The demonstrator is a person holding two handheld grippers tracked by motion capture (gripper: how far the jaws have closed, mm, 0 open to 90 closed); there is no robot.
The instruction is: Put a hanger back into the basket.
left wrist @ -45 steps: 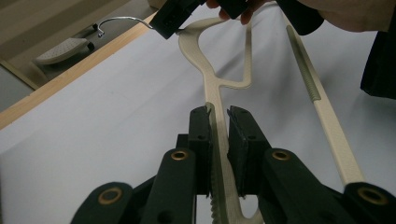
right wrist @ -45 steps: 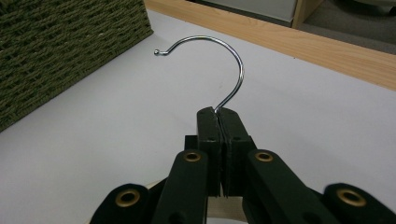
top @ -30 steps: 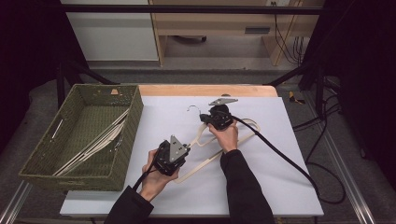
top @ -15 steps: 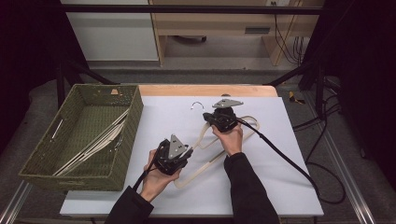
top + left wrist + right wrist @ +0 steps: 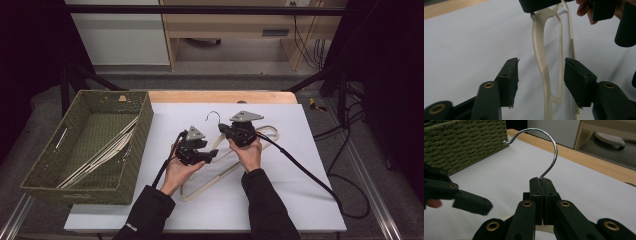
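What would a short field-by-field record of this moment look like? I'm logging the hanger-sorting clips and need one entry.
Surface: white table
Left gripper: jaws have just been opening; the cream hanger runs between them, pads not pressing on it
Right gripper: shut on the hanger's metal hook at its base
Basket: green, woven, at the table's left side, more hangers lying inside
Work state: this hanger not yet in the basket
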